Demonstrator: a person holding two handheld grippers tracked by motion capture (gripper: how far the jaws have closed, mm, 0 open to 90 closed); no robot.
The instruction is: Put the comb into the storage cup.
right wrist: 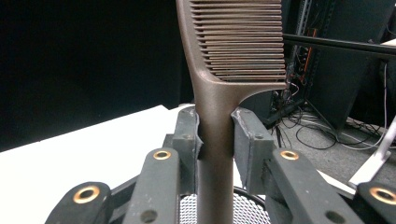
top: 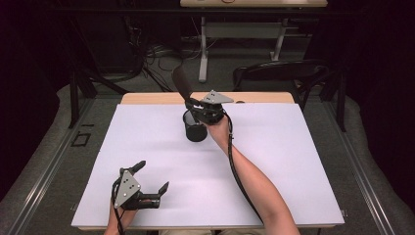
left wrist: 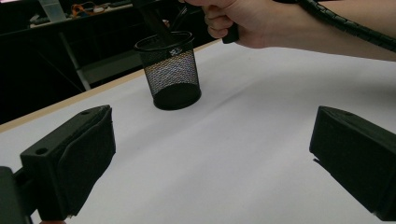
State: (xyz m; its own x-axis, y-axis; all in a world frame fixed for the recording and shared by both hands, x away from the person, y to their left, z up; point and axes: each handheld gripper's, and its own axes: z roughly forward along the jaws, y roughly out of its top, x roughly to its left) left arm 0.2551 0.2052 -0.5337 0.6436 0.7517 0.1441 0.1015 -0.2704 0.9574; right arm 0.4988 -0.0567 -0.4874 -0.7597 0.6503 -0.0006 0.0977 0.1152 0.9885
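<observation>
Nearest the high camera: left gripper (top: 150, 177) at near-left of white table (top: 293, 161), jaws spread wide, nothing between them, resting low over the table surface. Same in left gripper view: two black jaws far apart at bottom corners, bare white surface between.

Mid-table, toward the far edge: black mesh cup (top: 195, 131) standing upright, well apart from left gripper. Seen in left gripper view as mesh cup (left wrist: 171, 72) with dark item sticking out of its top.

Right gripper (top: 195, 108) just above the cup, forearm reaching in from bottom right, cable trailing along the arm. Jaws clenched on handle of brown comb (top: 181, 82); comb tilted up and back-left from gripper, toothed end highest, handle end running down into the cup's mouth. Right gripper view: comb (right wrist: 219, 93) handle pinched between both pads, teeth at top, mesh rim (right wrist: 252, 205) directly below.

Far beyond table: dark chair (top: 279, 73), desk legs, cables on floor.
</observation>
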